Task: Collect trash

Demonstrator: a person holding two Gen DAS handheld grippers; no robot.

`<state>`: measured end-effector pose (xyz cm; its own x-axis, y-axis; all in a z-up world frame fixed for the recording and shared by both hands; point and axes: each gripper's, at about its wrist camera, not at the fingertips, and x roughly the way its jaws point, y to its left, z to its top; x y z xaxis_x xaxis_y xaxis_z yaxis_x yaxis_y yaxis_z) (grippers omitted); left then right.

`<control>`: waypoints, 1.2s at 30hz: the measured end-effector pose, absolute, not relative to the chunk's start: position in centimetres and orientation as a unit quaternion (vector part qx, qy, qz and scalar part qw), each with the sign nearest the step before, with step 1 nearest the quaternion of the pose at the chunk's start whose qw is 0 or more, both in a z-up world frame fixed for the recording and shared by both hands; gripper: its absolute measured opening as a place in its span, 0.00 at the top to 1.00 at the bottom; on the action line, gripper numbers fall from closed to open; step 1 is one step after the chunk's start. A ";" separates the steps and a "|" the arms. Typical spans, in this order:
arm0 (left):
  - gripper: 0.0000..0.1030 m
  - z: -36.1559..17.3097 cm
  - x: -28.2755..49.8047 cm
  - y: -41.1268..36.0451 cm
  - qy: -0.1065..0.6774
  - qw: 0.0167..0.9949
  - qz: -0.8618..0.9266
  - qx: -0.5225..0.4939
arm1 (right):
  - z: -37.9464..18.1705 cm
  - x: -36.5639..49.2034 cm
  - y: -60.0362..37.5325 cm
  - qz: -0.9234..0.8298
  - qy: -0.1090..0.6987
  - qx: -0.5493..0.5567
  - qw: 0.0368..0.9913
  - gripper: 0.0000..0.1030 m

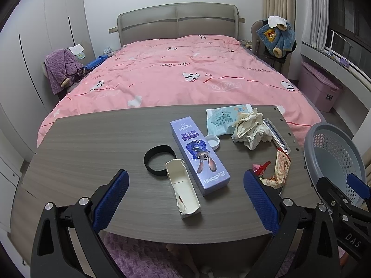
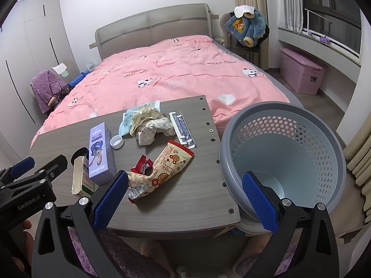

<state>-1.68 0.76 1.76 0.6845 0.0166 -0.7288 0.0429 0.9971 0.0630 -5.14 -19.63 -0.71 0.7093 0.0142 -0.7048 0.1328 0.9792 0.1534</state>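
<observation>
Trash lies on a grey wooden table (image 1: 92,143): a torn white carton (image 1: 183,190), a purple Zootopia box (image 1: 199,153), a black band (image 1: 157,159), a white cap (image 1: 212,141), a blue wipes pack (image 1: 222,118), crumpled paper (image 1: 250,127), a snack wrapper (image 2: 167,164) and a red wrapper (image 2: 141,164). A grey perforated bin (image 2: 285,159) stands off the table's right edge. My left gripper (image 1: 185,192) is open, straddling the carton. My right gripper (image 2: 185,192) is open above the table's near right corner, by the bin.
A pack of cards (image 2: 182,129) lies near the table's far right edge. A bed with a pink cover (image 1: 176,74) lies behind the table. A pink storage box (image 2: 301,74) stands by the window. Chairs with clothes (image 1: 276,37) stand at both sides of the bed.
</observation>
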 end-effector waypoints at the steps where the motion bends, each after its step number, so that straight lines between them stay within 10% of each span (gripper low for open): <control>1: 0.08 1.8 -1.7 0.8 0.397 0.917 -0.008 0.038 | -0.7 -5.1 -19.6 -0.032 0.380 0.097 0.919 0.06; 36: 0.08 1.8 -2.0 0.6 0.395 0.918 -0.007 0.040 | -0.5 -5.4 -19.8 -0.030 0.378 0.101 0.920 0.06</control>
